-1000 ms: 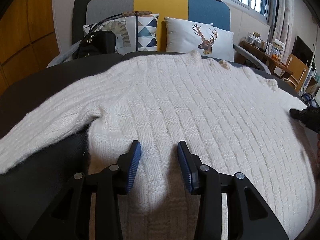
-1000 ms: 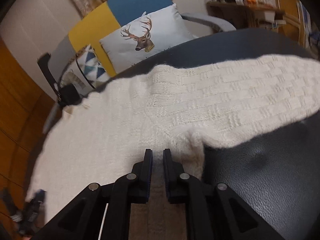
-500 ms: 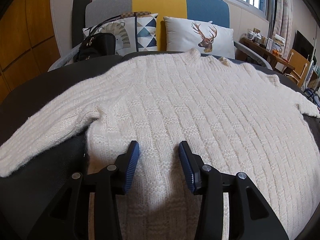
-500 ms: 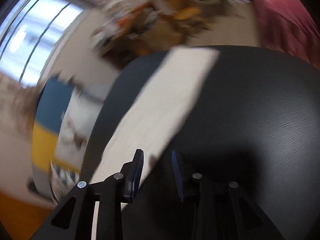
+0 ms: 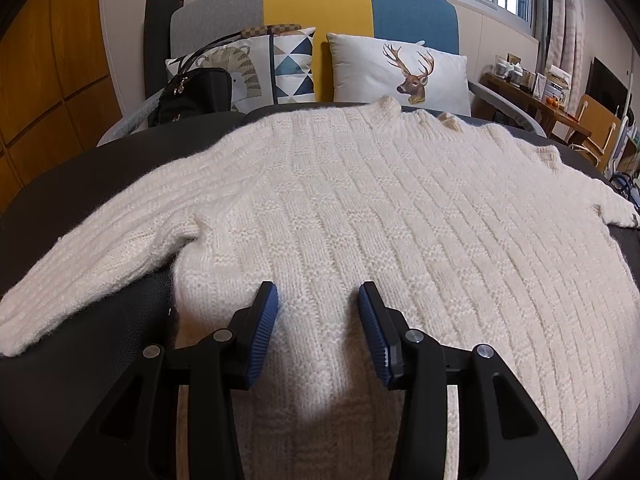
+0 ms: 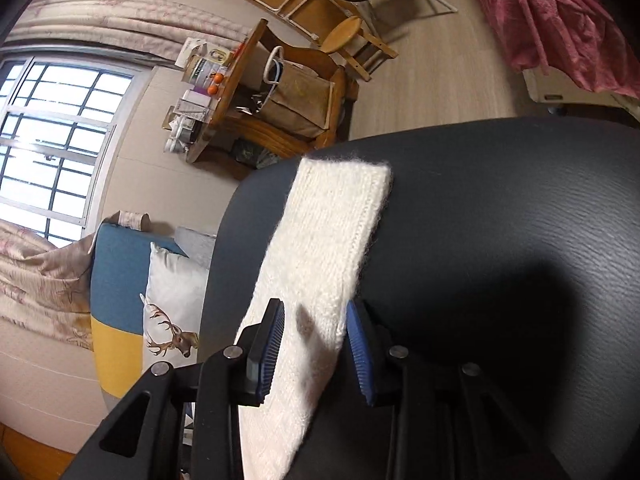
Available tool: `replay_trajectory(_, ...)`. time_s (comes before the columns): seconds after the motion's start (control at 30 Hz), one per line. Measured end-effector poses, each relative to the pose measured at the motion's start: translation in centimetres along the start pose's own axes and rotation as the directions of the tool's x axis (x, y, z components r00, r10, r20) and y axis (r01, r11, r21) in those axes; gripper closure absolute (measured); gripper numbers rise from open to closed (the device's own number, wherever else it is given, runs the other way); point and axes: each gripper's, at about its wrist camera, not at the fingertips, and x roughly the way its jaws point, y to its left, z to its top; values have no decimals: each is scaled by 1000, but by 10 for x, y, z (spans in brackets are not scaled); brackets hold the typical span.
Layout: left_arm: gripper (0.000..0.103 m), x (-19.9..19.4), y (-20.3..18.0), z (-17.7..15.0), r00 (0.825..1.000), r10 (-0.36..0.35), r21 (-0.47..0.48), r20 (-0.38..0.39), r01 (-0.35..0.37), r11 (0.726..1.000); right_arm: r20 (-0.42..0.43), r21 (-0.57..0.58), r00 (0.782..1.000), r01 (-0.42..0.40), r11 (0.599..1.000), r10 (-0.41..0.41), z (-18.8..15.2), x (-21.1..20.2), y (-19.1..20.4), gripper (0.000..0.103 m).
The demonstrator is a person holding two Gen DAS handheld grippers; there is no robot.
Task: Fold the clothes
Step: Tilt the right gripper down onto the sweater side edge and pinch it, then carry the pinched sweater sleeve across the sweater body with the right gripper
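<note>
The sweater lies flat on the black table, collar toward the sofa at 12 o'clock, sleeves spread out to 9 and 3. It is a chunky cream knit: soft, floppy, fairly bulky, likely to sag and stretch if lifted by one point, and fuzzy enough that rubber pads should bite it well.

The left gripper hovers over the lower body near the hem, jaws roughly half open, nothing between the pads; the knit simply lies beneath them.

The right gripper sits out at the right sleeve, looking along it toward the cuff at 12 o'clock in its view. Its jaws have just been opening and now straddle the sleeve with a moderate gap. Whether the pads press its edges I cannot tell; it looks like a loose straddle.

I'd judge the best holds are the cuff or a sleeve edge, pinching both layers, then carrying the sleeve across the body low so it doesn't droop.
</note>
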Motion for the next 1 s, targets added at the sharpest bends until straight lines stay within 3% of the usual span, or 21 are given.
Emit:
replay_trajectory(0.07,57,0,1,0,1000,-2,-1,1,2,1000,4,-37,1000,25,999,-25,3,7,6,77)
replay_trajectory(0.13,57,0,2,0,1000,-5,-3,1,5,1000,-3,-62,999,51,997,-51,3,10,9,95)
replay_trajectory(0.2,57,0,3,-1,1000,-7,-5,2,7,1000,-15,-77,998,56,995,-57,1,14,12,97)
replay_trajectory(0.3,57,0,3,-1,1000,-11,-8,2,11,1000,-20,-65,1000,0,998,-1,-4,10,18,98)
replay_trajectory(0.47,57,0,4,-1,1000,-19,-15,5,19,1000,-48,-162,991,-131,978,125,-29,-8,67,101)
replay_trajectory(0.6,57,0,3,-1,1000,-19,-18,4,19,1000,-131,-298,966,-252,921,222,-77,-20,133,101)
replay_trajectory(0.7,57,0,3,0,1000,-20,-18,3,20,1000,-174,-390,959,-277,878,225,-107,-23,166,101)
replay_trajectory(0.77,56,0,4,-1,1000,-27,-24,4,27,999,-164,-364,970,-228,903,179,-107,-16,156,95)
replay_trajectory(0.8,56,0,5,-1,1000,-30,-27,4,31,999,-163,-336,975,-197,921,149,-104,-11,146,80)
replay_trajectory(0.83,56,0,5,-1,999,-34,-29,4,34,999,-165,-309,979,-163,937,116,-101,-5,136,75)
replay_trajectory(0.9,56,0,6,-1,999,-36,-30,5,37,999,-179,-273,984,-73,959,24,-89,3,109,75)
replay_trajectory(1.0,56,0,2,-1,1000,-14,-14,0,14,1000,-119,-245,988,68,967,-100,-57,1,67,75)
